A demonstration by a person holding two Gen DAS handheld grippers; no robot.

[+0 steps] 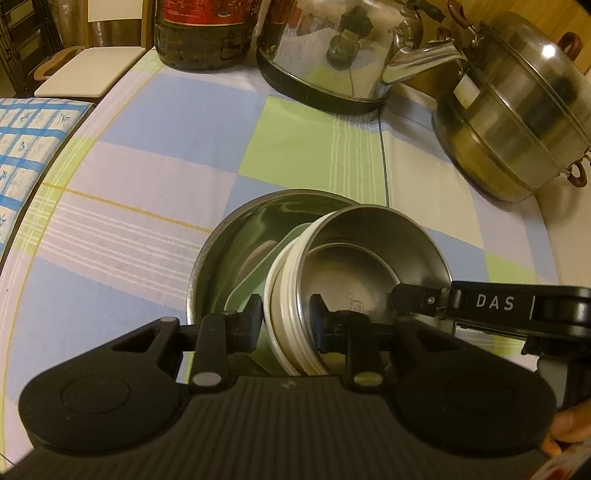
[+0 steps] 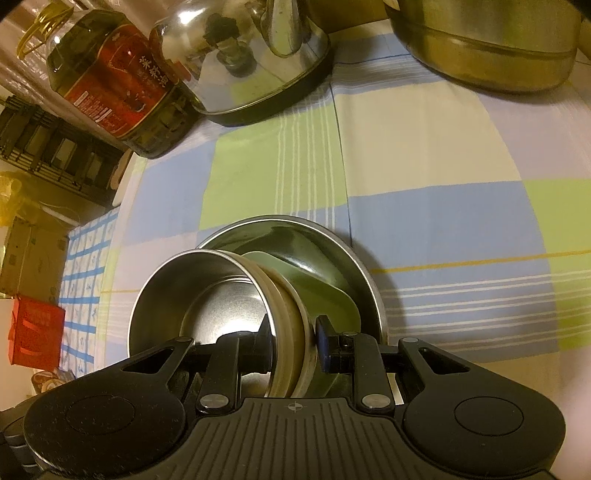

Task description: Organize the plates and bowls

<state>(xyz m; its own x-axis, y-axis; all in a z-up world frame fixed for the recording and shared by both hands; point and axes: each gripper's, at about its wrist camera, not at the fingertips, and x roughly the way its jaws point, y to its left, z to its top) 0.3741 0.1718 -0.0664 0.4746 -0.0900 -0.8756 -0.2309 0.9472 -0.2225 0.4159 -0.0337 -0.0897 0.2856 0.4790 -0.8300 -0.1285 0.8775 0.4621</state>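
From the left wrist, the left gripper was clamped on the near-left wall of a small steel bowl, one finger outside against its white-banded side, the other inside. The bowl sat tilted inside a large steel basin, leaning on a pale green dish that also lay in the basin. The right gripper came in from the right edge, its finger marked "DAS" gripping the bowl's right rim. A hand showed at the lower right corner. The basin stood on a checked cloth of blue, green and white. Beyond it stood a kettle, a dark bottle and a lidded steel pot. A white board lay at the far left.

From the right wrist, the right gripper was clenched on the bowl wall, one finger inside and one outside on the banded side. The bowl tipped leftward, its open mouth facing the camera. The green dish lay just behind it within the basin. Cloth spread beyond, with the kettle, the red-labelled bottle and the pot at the far edge.
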